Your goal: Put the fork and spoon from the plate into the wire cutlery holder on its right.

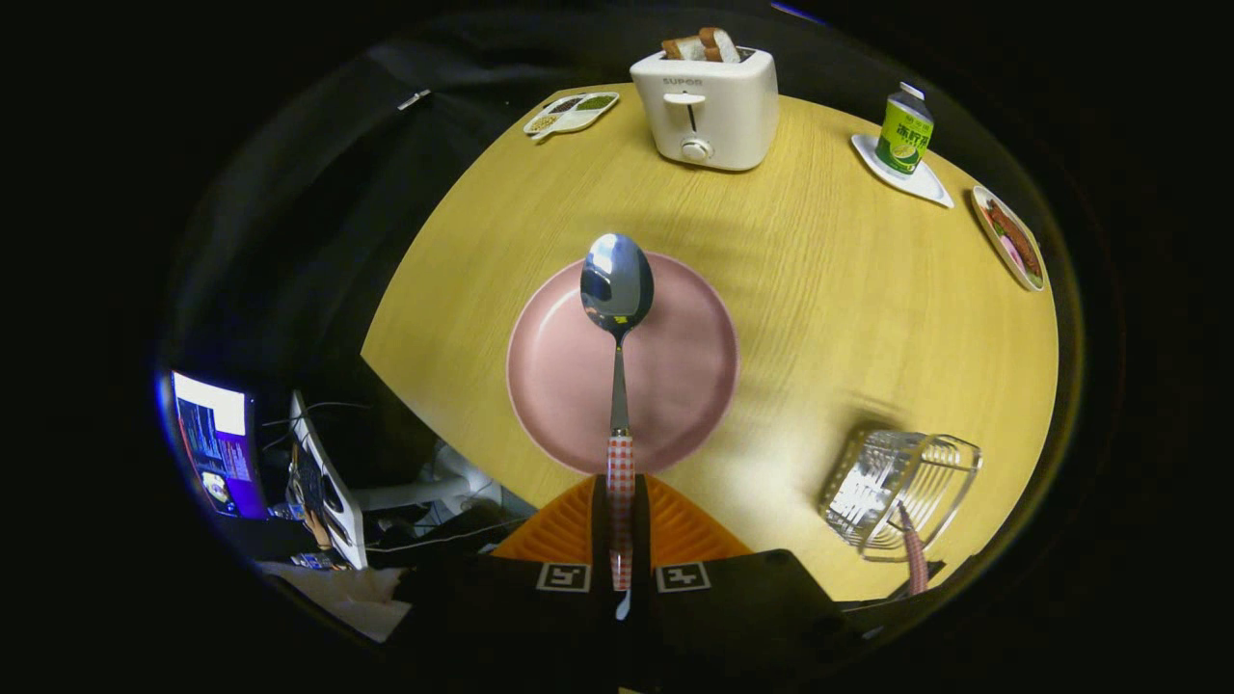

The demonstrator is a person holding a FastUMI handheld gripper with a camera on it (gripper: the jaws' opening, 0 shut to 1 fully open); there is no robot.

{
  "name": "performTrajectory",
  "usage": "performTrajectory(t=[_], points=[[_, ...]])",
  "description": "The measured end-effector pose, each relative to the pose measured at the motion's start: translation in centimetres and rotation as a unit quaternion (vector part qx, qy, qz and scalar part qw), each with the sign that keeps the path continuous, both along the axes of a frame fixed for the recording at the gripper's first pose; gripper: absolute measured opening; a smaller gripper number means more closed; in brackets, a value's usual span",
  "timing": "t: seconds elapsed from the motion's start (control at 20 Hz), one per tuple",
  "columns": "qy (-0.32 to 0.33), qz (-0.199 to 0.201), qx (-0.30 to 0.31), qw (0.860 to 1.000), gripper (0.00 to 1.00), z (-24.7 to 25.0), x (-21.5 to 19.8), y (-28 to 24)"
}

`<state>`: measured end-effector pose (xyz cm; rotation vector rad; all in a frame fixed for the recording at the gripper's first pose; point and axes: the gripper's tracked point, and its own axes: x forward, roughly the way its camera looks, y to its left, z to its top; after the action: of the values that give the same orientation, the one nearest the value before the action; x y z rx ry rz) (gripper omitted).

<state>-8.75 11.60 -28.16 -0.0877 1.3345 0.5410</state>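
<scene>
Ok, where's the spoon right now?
The spoon is clamped by its checked handle between the hand-held gripper fingers, its bowl over the pink plate, left of the wire holder.

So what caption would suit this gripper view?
Gripper shut on checked-handled spoon, held above the pink plate; wire cutlery holder waits to the right.

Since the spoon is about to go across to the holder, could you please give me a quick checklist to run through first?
1. Gripper shut on spoon handle: ok.
2. Spoon lifted, bowl above the plate: ok.
3. Spoon straight between the fingers, not drooping: ok.
4. Holder standing upright: not ok, it looks tilted.
5. Fork already in holder: cannot tell; a pink handle sticks out of it.
6. Bare table between plate and holder: ok.
</scene>
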Motion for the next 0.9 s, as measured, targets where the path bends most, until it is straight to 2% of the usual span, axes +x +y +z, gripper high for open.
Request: performTrajectory(t=[0.1,0.3,0.4,0.55,0.7,0.9], points=[[-0.006,0.004,-0.017,1.0,0.1,2.0,-0.1,-3.6],[0.001,-0.019,-0.022,1.0,0.1,5.4,-0.2,-8.5],[0.014,-0.011,-0.044,0.999,0.1,6.4,-1.0,-11.5],[0.037,0.005,-0.1,0.994,0.1,5.8,-2.0,-15.8],[0.097,0.015,-0.132,0.986,0.1,4.5,-3.8,-18.6],[0.158,0.028,-0.154,0.975,0.1,3.1,-3.0,-20.3]])
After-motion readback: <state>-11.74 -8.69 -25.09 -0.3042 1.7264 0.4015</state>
